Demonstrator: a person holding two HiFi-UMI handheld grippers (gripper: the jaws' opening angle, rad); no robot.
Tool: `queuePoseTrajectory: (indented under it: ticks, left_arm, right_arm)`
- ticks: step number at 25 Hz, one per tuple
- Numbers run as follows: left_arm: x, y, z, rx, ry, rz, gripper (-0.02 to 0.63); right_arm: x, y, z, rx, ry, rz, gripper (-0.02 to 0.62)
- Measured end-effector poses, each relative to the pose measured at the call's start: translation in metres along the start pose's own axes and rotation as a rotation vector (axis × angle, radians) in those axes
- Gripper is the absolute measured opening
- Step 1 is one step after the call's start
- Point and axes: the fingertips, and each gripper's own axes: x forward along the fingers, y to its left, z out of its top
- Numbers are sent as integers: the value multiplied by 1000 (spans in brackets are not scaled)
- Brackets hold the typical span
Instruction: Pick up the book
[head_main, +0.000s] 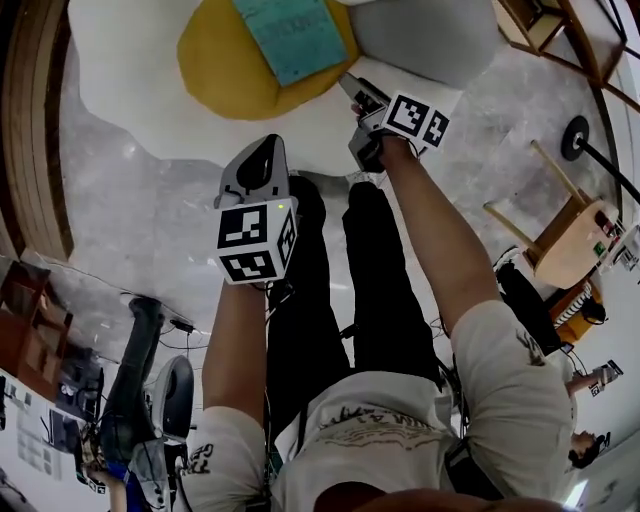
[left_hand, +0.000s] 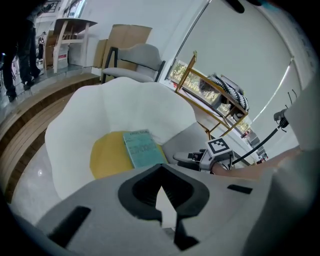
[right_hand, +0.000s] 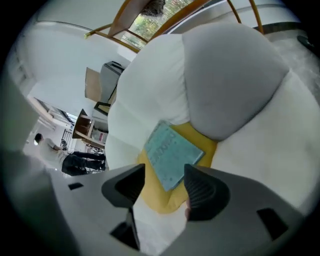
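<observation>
Right gripper view looks along the right tongs (right_hand: 164, 174), whose jaws stand well apart with nothing gripped. The near corner of the book (right_hand: 172, 152) shows in the gap between them. The book lies ahead of the tips and is not yet touched. It rests flat on a yellow cushion (right_hand: 165, 200) in the middle of a white seat (right_hand: 150, 85), and its far end is just beside a grey cushion (right_hand: 230, 75).

In the head view the right tongs (head_main: 348, 85) point at the book (head_main: 295, 35) from close by. The left tongs (head_main: 268, 150) hang farther back. The left gripper view shows the left tongs (left_hand: 161, 170) with their tips together and empty, and the book (left_hand: 144, 148) lies ahead of them and a little to the left, well apart.

The risks come mostly from a thin, flat book on a soft surface:
- **Sinking:** a lower jaw trying to slide under the edge may press into the yellow cushion instead. It could then pinch fabric along with the pages.
- **Pushing:** a jaw that meets the edge head-on may shove the book toward the grey cushion rather than catch it.
- **Corner grip:** closing on the near corner alone could take only the cover. The book might then fall open, or swing and slip out as it rises.
</observation>
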Motion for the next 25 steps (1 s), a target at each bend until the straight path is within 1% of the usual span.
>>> queuePoseTrajectory:
  ticks: [4,8,12,14,17,22,25]
  left_arm:
    - [15,2,-15,-1,32,-11,17]
    - [27,4,-24,1,50,-22,17]
    - [31,13,-36,-15,60,-26,17]
    - [32,19,-41,-24,64,-26,17]
    - [36,22,-47,-35,70,-31,17]
    - [42,20,-58,-40,93,-45,17]
    - [41,24,-55,-30,88,-43,17]
  right_arm:
    - [24,-24,9,96,15,24,258]
    - [47,-41,17,158,33,33,276]
    - [64,-63,27,248,3,14,287]
    - [73,-71,33,273,-9,5,293]
    - [85,-78,34,258,34,-6,296]
    - [101,-83,15,126,173,-42,298]
    - [108,-82,13,105,198,-30,296]
